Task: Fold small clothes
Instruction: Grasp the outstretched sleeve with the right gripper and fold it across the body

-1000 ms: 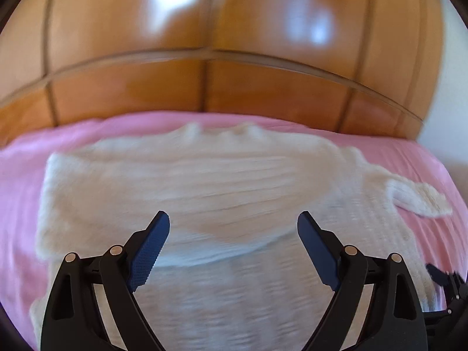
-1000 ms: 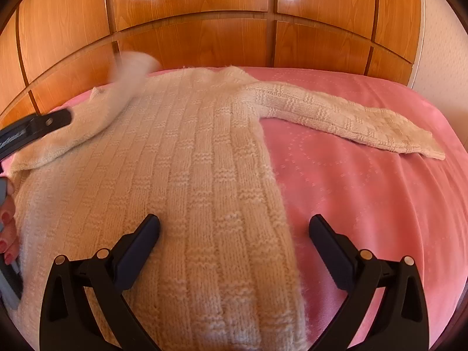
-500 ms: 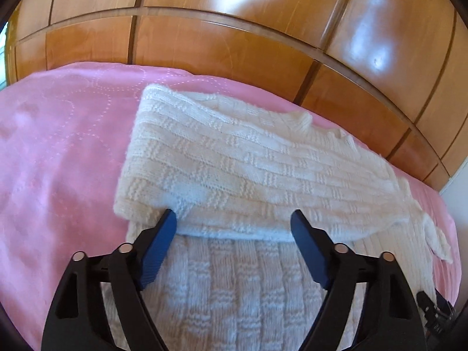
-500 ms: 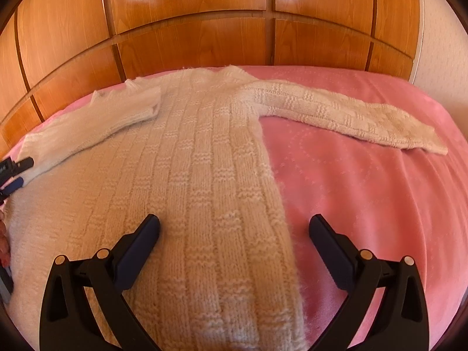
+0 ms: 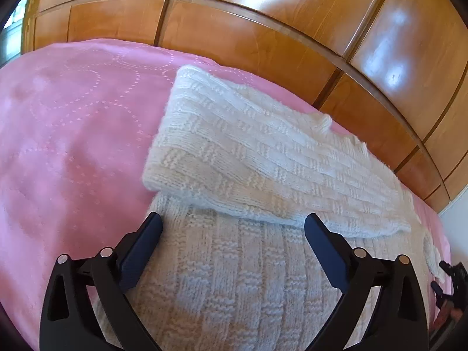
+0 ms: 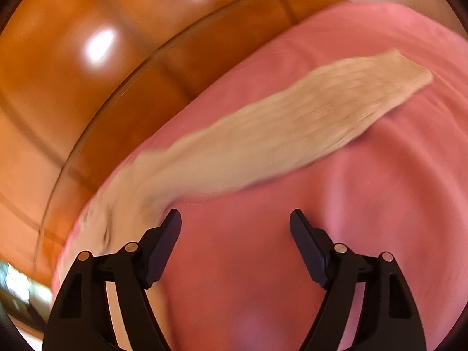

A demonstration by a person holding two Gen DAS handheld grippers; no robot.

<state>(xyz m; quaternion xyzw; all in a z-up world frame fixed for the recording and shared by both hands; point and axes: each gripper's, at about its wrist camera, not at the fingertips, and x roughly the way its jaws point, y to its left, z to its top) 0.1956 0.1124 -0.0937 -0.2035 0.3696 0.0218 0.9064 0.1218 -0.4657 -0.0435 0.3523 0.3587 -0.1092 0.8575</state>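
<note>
1. A cream knitted sweater [image 5: 234, 278] lies flat on a pink bedspread [image 5: 73, 146], beside a wooden headboard [image 5: 234, 35].
2. One sleeve [image 5: 263, 158] is folded across the sweater's body.
3. The left gripper [image 5: 232, 222] hangs over the body just below that sleeve, jaws opening wide, gripping nothing.
4. In the blurred right wrist view, the other sleeve [image 6: 292, 122] stretches out over the bedspread.
5. The right gripper [image 6: 235, 216] is closing, only pink cover between its jaws.
</note>
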